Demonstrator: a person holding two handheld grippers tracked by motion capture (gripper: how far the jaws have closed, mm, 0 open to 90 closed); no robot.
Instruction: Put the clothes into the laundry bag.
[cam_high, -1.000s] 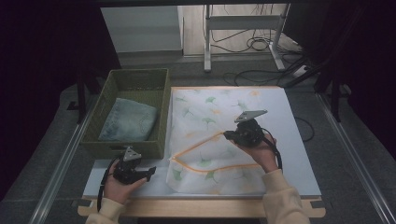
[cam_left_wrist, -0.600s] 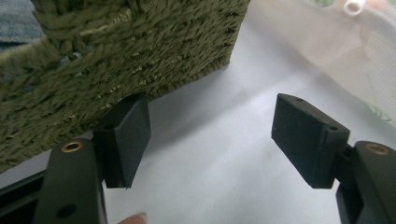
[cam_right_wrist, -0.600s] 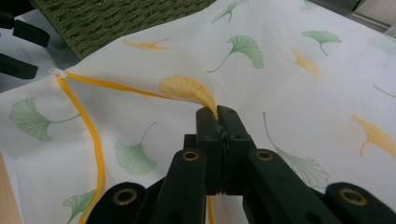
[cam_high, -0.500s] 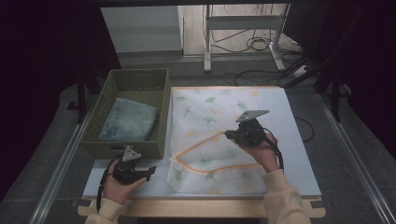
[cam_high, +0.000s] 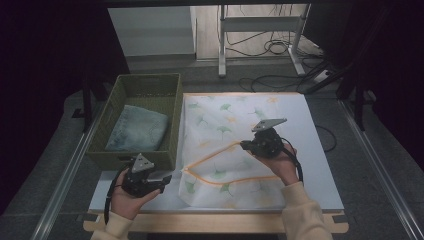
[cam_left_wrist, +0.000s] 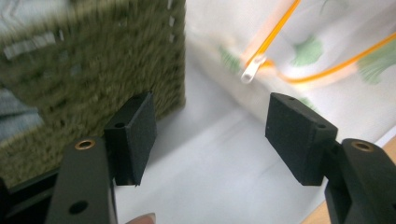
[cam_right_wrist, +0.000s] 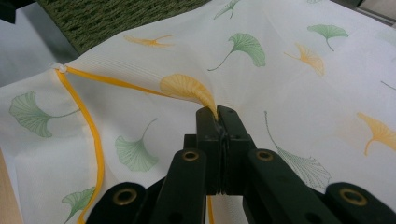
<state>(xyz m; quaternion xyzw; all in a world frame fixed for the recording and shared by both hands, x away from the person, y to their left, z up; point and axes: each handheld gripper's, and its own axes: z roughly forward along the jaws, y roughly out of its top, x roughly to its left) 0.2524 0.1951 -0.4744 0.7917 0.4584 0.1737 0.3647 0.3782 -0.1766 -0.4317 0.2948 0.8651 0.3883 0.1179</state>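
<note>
The white leaf-print laundry bag lies flat across the table, just beside the green basket with folded denim inside. The right hand-held gripper pinches the fabric, lifting the top layer, probably to open it. The left hand-held gripper has just been closing, nothing between its jaws, facing the white zipper pull.
</note>
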